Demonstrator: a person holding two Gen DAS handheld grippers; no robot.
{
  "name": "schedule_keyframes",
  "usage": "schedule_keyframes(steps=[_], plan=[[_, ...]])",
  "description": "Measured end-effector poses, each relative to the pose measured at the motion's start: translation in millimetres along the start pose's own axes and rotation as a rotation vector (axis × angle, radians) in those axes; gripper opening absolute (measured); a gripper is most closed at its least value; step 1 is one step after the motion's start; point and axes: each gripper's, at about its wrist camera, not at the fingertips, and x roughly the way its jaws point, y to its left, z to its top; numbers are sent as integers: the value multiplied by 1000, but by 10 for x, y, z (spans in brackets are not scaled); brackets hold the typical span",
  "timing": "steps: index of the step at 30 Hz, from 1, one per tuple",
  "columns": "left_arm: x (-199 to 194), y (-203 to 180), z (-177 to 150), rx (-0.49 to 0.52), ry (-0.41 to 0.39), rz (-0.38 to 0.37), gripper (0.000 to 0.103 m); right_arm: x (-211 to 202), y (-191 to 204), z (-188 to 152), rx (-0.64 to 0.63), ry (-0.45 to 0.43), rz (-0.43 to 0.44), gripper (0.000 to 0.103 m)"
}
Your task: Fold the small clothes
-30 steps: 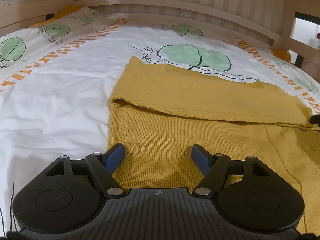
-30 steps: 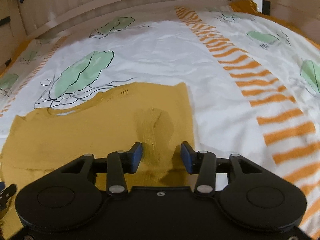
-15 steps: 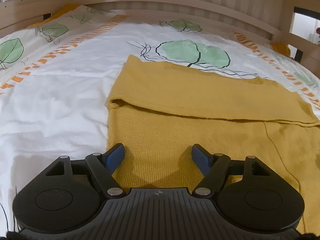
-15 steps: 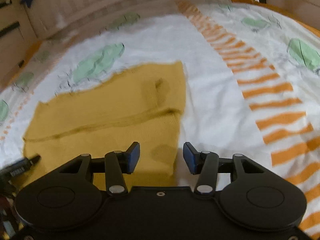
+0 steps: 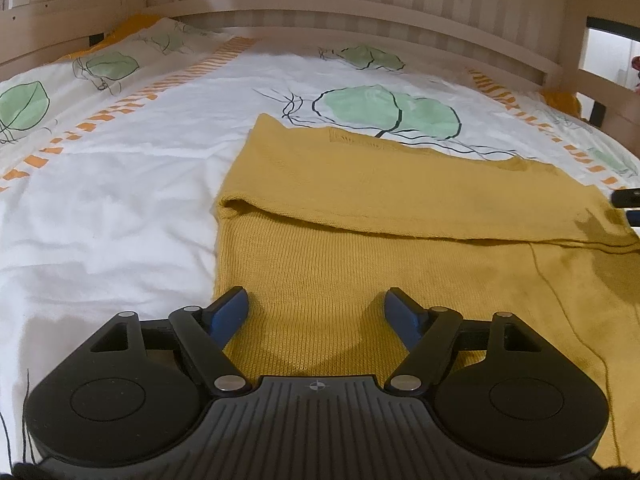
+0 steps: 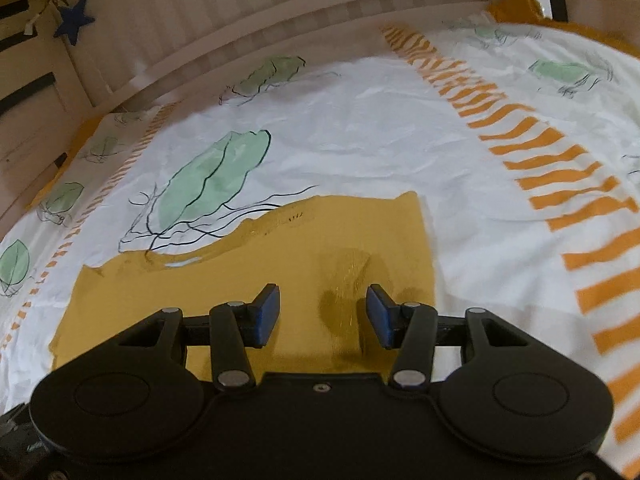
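1. No text, brand or number is readable on the bedsheet (image 5: 120, 208) or the yellow knit garment (image 5: 360, 264).
2. The left gripper (image 5: 316, 312) body bears one small crosshair mark (no lettering).

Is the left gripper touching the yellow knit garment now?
Cannot tell. In the left wrist view the left gripper is open over the yellow knit garment, but neither contact nor gap shows plainly.

Bed sheet (image 5: 120, 208) lies flat and bare left of the yellow knit top (image 5: 360, 264) and right of it (image 6: 480, 216) — open passage both sides. Wooden bed rail (image 5: 360, 4) walls off the far edge. Right hand-held gripper (image 5: 628, 204) pokes in at the top's right edge — only obstruction near it.
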Motion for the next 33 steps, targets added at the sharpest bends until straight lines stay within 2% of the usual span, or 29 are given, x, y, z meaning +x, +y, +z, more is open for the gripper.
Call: schedule_keyframes(steps=[6, 7, 9, 10, 11, 14, 16, 18, 19, 20, 23, 27, 29, 33], plan=[[8, 5, -1, -4, -2, -3, 76, 226, -56, 36, 28, 18, 34, 57], [10, 6, 3, -4, -2, -3, 76, 236, -53, 51, 24, 13, 43, 55], [12, 11, 5, -8, -2, -5, 76, 209, 1, 76, -22, -15, 51, 26], [13, 12, 5, -8, -3, -6, 76, 180, 45, 85, -60, -35, 43, 16], [12, 12, 5, -9, -3, -6, 76, 150, 83, 93, -93, -54, 27, 16], [13, 21, 3, -10, -4, -8, 76, 156, 97, 131, -117, -64, -70, 22], [16, 20, 4, -10, -4, -8, 76, 196, 43, 141, -108, -51, -159, 22], [17, 20, 5, -11, -4, -9, 76, 195, -46, 140, -73, -43, -214, 33], [17, 20, 6, -11, -4, -9, 76, 174, -96, 138, -51, -39, -212, 47], [16, 23, 5, -10, -4, -9, 76, 131, -156, 132, -25, -42, -205, 51], [18, 17, 8, -8, -4, -7, 76, -42, -238, 109, 17, -50, -199, 51], [17, 11, 12, -3, 1, -2, 76, -352, -248, 64, 63, -43, -145, 51], [13, 0, 21, 2, 6, 1, 76, -546, -234, 2, 77, -22, -106, 57], [2, -10, 53, 11, 27, 4, 76, -920, -150, -191, 64, 8, -57, 58]])
